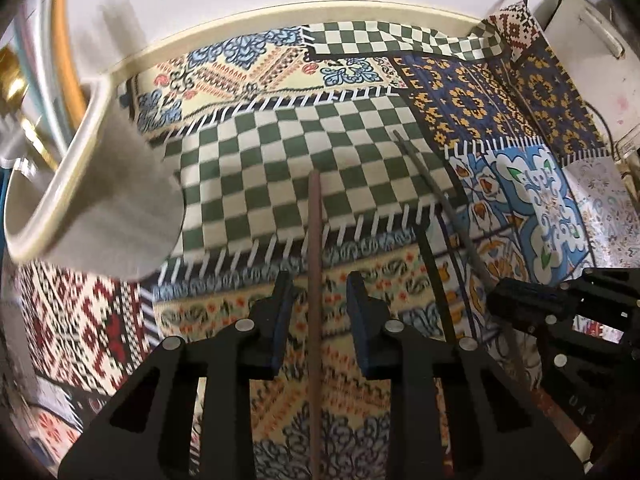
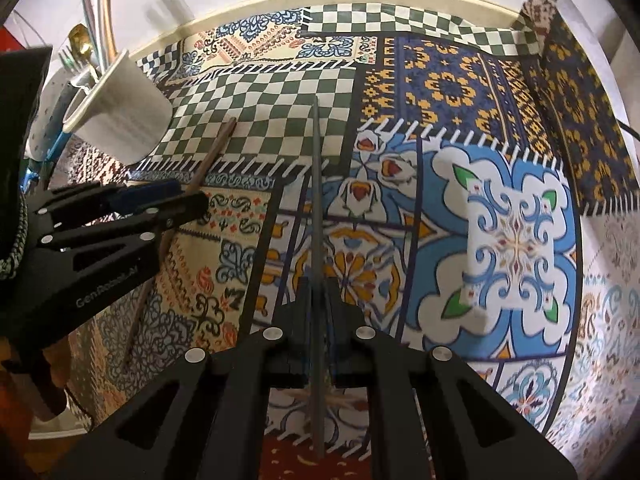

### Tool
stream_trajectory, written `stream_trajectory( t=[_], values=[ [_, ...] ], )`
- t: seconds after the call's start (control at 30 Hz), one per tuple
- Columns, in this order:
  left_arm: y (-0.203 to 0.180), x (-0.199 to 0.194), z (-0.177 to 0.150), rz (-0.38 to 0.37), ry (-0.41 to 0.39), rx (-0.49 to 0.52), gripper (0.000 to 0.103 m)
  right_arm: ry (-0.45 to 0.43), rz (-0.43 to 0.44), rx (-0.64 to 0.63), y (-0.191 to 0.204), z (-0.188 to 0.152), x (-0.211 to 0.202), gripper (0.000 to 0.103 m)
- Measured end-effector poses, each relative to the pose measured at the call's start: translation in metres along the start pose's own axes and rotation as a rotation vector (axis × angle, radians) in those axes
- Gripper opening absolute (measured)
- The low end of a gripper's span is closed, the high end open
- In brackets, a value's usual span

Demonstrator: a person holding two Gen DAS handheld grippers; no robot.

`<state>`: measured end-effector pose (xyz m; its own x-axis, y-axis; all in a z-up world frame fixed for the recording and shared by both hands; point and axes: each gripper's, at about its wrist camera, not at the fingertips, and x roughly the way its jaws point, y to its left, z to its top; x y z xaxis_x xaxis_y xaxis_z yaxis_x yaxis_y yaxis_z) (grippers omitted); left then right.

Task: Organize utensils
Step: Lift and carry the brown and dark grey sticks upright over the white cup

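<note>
Worktop (image 1: pixel 256 16): white rim curves along the far edge, wall right behind it. Patchwork cloth (image 2: pixel 516 240) covers nearly all of the surface. We note open cloth ahead of both tongs; the checkered patch in the middle is bare.

Obstacles: white cup (image 1: pixel 100 200) at far left, tilted in both views, with a holder of cutlery (image 2: pixel 86 56) behind it. A white box (image 1: pixel 588 64) with cables sits at the far right corner.

Left tongs (image 1: pixel 318 300): partly open, pads on either side of a brown stick (image 1: pixel 315 240). A gap shows on each side, so no pad presses on it. The stick's long axis runs straight away from the camera, far end over the checkered patch; in the right view it lies slanted, far end (image 2: pixel 224 132) near the cup's base.

Right tongs (image 2: pixel 318 300): closed on a grey stick (image 2: pixel 318 200). Its long axis also points away along the fingers, tip reaching the checkered patch. In the left view it slants up-left (image 1: pixel 432 184), well apart from the brown one.

The two tongs are side by side, close together.
</note>
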<state>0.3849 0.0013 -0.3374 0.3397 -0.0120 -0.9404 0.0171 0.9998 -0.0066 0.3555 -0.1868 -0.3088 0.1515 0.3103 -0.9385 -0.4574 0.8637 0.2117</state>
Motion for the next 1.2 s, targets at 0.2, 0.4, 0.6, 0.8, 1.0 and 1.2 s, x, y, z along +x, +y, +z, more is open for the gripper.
stream_trajectory(
  t=[0.2, 0.4, 0.6, 0.8, 1.0, 1.2],
  values=[
    [0.001, 0.004, 0.011, -0.010, -0.005, 0.013, 0.025, -0.015, 0.010, -0.025, 0.013, 0.011, 0.009, 0.010],
    [0.002, 0.009, 0.019, -0.007, -0.016, 0.017, 0.005, -0.034, 0.033, -0.004, 0.028, 0.028, 0.024, 0.008],
    [0.005, 0.008, 0.020, -0.030, 0.009, 0.016, 0.005, -0.020, 0.075, 0.046, 0.017, 0.028, 0.016, 0.005],
    [-0.001, -0.015, 0.009, -0.091, -0.028, -0.001, 0.005, -0.068, 0.081, 0.050, 0.019, 0.017, -0.008, 0.005],
    [0.000, -0.062, -0.013, -0.118, -0.130, 0.005, 0.005, -0.119, 0.085, 0.039, 0.024, 0.007, -0.033, 0.005],
    [0.001, -0.099, -0.029, -0.153, -0.193, -0.010, 0.005, -0.173, 0.083, 0.026, 0.039, -0.003, -0.057, 0.005]
  ],
)
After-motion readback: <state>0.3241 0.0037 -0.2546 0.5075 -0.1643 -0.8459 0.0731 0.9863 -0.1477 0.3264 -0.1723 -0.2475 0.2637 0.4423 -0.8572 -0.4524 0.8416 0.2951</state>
